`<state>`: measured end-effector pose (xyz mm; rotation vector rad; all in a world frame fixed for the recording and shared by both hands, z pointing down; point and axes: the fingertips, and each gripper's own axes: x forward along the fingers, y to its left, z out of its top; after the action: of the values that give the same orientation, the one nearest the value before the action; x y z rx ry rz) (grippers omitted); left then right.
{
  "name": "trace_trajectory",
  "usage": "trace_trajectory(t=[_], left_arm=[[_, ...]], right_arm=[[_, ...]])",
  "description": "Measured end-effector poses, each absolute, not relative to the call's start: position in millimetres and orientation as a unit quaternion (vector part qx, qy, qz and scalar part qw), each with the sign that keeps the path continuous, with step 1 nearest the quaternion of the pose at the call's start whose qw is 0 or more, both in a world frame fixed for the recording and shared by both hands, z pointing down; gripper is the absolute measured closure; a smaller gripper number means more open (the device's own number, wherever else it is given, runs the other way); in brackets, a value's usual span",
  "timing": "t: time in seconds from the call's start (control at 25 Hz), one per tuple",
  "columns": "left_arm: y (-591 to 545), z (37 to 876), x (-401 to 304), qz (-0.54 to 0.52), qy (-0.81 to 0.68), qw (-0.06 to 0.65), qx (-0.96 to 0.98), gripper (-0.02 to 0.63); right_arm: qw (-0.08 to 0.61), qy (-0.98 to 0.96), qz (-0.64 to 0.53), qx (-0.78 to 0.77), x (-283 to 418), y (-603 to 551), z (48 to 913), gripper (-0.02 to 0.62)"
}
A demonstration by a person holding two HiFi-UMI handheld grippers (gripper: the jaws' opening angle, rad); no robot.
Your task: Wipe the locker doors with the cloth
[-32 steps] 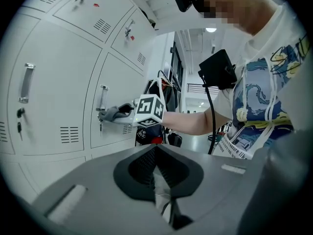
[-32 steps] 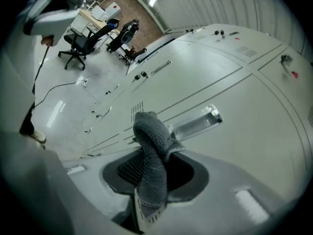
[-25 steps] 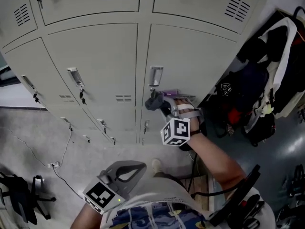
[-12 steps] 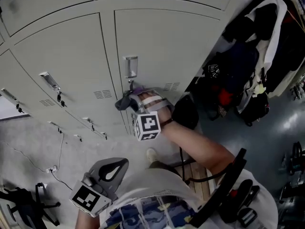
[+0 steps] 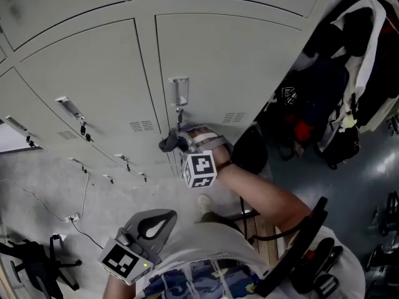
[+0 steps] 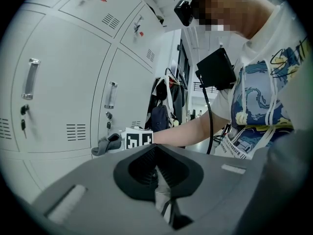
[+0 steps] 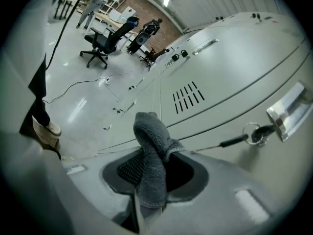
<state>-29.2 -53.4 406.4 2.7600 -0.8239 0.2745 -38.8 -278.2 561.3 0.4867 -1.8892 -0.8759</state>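
Right gripper view: right gripper (image 7: 154, 177) jaws narrow, clamped on a grey cloth (image 7: 150, 146). Folded wad sticking up out of the jaws, free end toward the locker door (image 7: 230, 62). Contact with the door face not clear from here. Key (image 7: 254, 133) on a ring in the lock just right of the cloth, under the bright handle (image 7: 292, 106). Vent slots (image 7: 188, 98) beyond the wad.

Head view: right gripper (image 5: 182, 143) low on the right-hand locker door (image 5: 230, 55), near its lower left corner. Cloth (image 5: 168, 144) at the tip, just below the hanging key (image 5: 179, 112) and handle (image 5: 179, 91). Vent slots (image 5: 234, 117) just right of the gripper. Marker cube (image 5: 199, 170) facing the camera.

Left gripper (image 5: 156, 224) held low, well apart from the lockers, close to the person's body. Left gripper view: left gripper (image 6: 157, 173) jaws together, nothing between them. Aimed toward the right gripper's marker cube (image 6: 138, 140) and the cloth (image 6: 108, 143) at the same door.

Lockers: every door in view shut, contents hidden. Neighbouring door (image 5: 81, 67) to the left with its own handle and keys. Bags (image 5: 324, 98) and clothing hanging just beyond the right edge of the locker bank.
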Motion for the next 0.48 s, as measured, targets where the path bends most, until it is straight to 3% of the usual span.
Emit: trace_trajectory(t=[0.48], left_arm=[[-53.0,423.2,-56.0,0.076,-0.334,0.167,0.924,0.604]], right_arm=[[0.462,-0.819,-0.274,0.199,-38.8,-281.4,578.3,0.482]])
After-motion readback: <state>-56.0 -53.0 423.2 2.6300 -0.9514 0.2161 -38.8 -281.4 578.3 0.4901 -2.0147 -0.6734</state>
